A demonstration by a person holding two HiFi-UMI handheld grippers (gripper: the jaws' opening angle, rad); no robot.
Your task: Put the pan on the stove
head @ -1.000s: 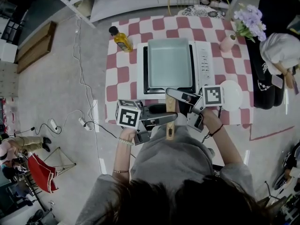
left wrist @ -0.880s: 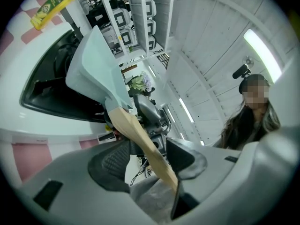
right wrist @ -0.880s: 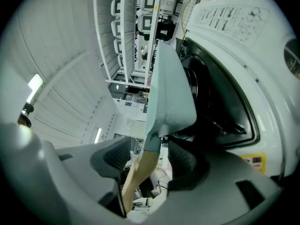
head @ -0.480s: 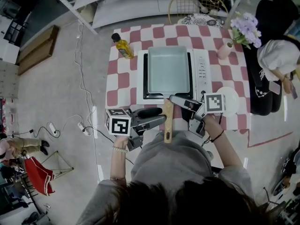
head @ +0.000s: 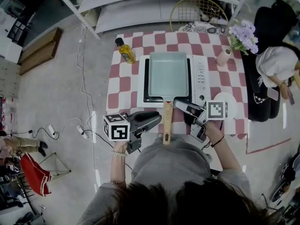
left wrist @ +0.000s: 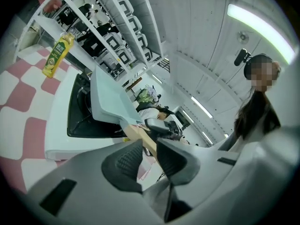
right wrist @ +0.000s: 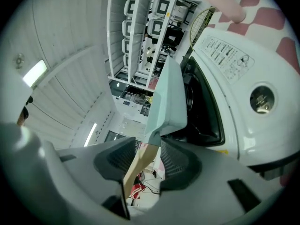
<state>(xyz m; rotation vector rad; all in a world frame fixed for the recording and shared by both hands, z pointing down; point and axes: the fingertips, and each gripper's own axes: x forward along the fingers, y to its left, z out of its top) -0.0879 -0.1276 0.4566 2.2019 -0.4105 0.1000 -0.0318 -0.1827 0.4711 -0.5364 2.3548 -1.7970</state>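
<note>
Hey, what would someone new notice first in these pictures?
The pale green pan sitting on the white stove, mid-table on a red-and-white checked cloth, its wooden handle pointing to the near edge. The left claw and right claw flank it, just closing: handle between the right's jaws, nothing in the left's. Purple flowers stand far right.

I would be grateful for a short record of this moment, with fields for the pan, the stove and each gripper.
pan: pale teal rectangular pan, sitting on the stove
stove: white stove on the checked table
handle: wooden handle, sticking out past the stove's near side
left gripper: left gripper open; jaws have just been closing, narrow gap, nothing between them
right gripper: right gripper open; jaws have just been closing, handle between them, pads not gripping it
nearby: oil bottle, vase of flowers
</note>
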